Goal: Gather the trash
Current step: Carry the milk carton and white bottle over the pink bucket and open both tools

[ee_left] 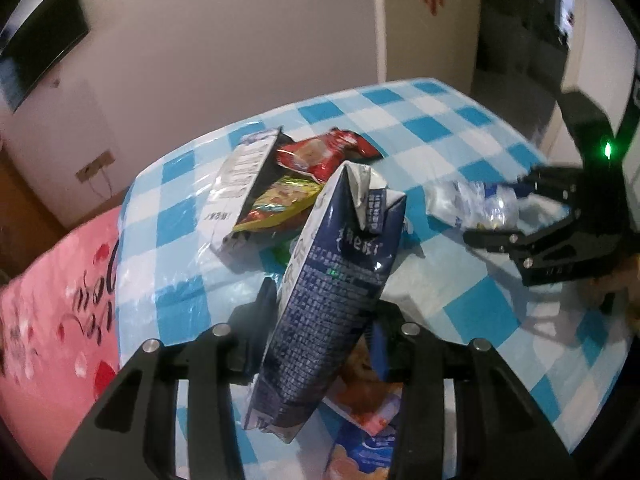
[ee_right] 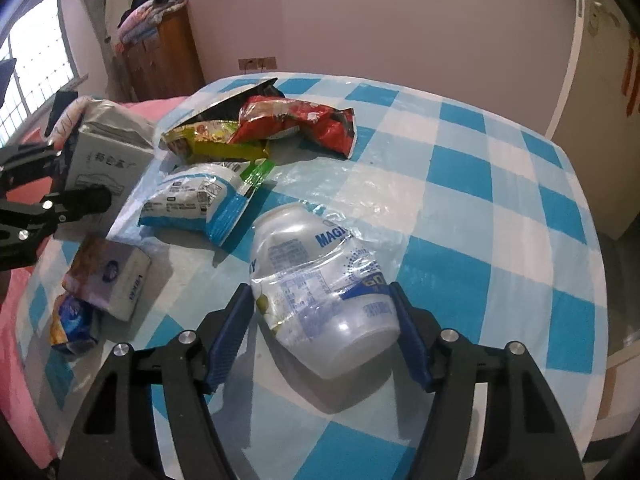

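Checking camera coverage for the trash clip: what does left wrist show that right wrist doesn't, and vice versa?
Left wrist only: a wall-mounted TV and the dark printed side of the milk carton the left gripper is shut on.

Right wrist only: a window, a wooden cabinet, the blue-and-white pouch and a tissue pack.

Both: the blue checked tablecloth, the red snack wrapper, the yellow wrapper, and the clear plastic bottle between the right gripper's fingers, jaws around it.
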{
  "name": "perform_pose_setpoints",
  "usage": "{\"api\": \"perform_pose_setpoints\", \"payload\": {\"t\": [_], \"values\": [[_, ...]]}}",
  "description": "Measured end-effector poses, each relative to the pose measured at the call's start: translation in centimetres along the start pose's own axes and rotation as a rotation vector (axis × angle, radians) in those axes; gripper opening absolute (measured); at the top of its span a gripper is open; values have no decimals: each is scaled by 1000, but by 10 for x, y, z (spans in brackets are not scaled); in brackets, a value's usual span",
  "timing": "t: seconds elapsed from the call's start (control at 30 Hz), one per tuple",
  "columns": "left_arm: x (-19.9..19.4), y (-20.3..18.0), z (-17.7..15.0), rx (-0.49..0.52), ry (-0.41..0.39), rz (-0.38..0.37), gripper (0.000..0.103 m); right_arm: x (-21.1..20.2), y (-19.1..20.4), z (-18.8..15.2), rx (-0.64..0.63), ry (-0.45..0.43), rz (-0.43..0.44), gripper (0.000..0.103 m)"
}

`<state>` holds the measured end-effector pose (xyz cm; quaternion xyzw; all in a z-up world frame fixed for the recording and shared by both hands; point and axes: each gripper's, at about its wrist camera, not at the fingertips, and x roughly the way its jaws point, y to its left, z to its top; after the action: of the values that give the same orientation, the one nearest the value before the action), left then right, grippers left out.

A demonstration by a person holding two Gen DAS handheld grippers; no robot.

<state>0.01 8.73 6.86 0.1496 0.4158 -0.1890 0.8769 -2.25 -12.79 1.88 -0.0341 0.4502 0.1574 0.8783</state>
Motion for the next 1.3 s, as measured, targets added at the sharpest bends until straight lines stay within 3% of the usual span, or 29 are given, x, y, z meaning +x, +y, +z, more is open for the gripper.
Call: {"api": "perform_pose_setpoints", "payload": {"t": [0.23, 0.73, 1.0, 1.3], "values": [[-21, 11, -10, -133, -64, 18, 42, -13, -4, -4, 47, -28, 9, 63], [-64, 15, -29, -255, -144, 59, 41, -51, 11, 5, 63, -98, 64, 62], [-93, 24, -37, -293, -183, 104, 41, -71, 45, 26, -2, -126, 111, 62], [-144, 60, -56, -369, -247, 232, 41, -88, 121, 68, -143, -159, 230, 62]]}}
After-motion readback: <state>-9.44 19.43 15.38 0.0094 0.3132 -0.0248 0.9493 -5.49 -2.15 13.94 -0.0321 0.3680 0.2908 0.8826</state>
